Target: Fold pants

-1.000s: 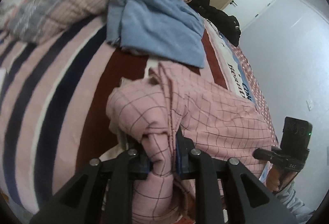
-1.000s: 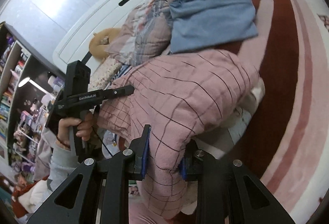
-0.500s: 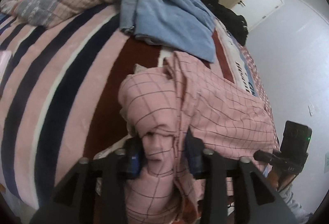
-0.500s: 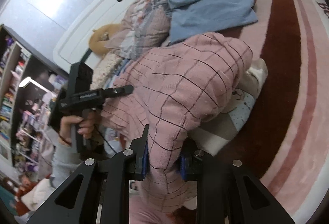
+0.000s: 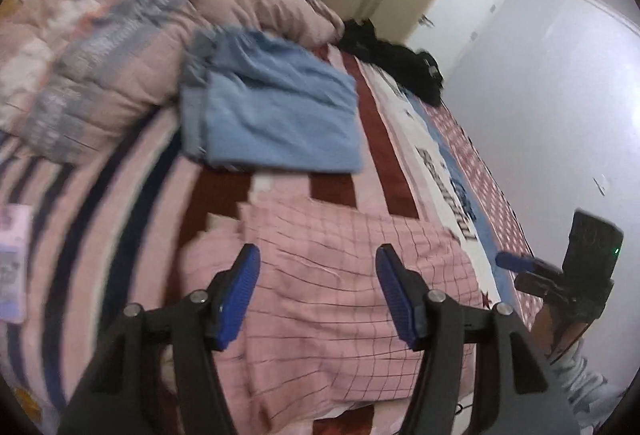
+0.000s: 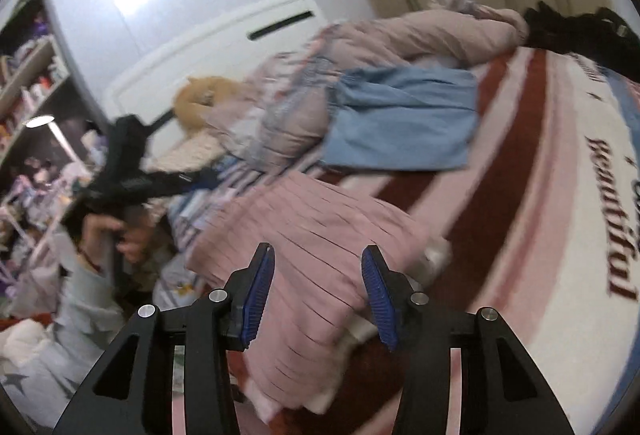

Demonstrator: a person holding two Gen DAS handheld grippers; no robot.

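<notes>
The pink checked pants point(image 5: 336, 299) lie folded on the striped bed near its front edge; they also show in the right wrist view point(image 6: 312, 259). My left gripper point(image 5: 318, 271) is open and empty, hovering just above the pants. My right gripper point(image 6: 318, 267) is open and empty above the pants' right part. The right gripper also shows at the right edge of the left wrist view point(image 5: 508, 260). The left gripper shows blurred in the right wrist view point(image 6: 208, 175).
A folded blue garment point(image 5: 272, 115) lies behind the pants, also in the right wrist view point(image 6: 404, 119). A bunched pink quilt point(image 5: 120, 47) fills the back left. A black garment point(image 5: 392, 59) lies at the far end. The striped bedspread point(image 5: 100, 203) extends left. Shelves point(image 6: 28, 75) stand beside the bed.
Both grippers have let go of the pink pants and opened. The pants have dropped flat on the bed, and both grippers have pulled back and up.
</notes>
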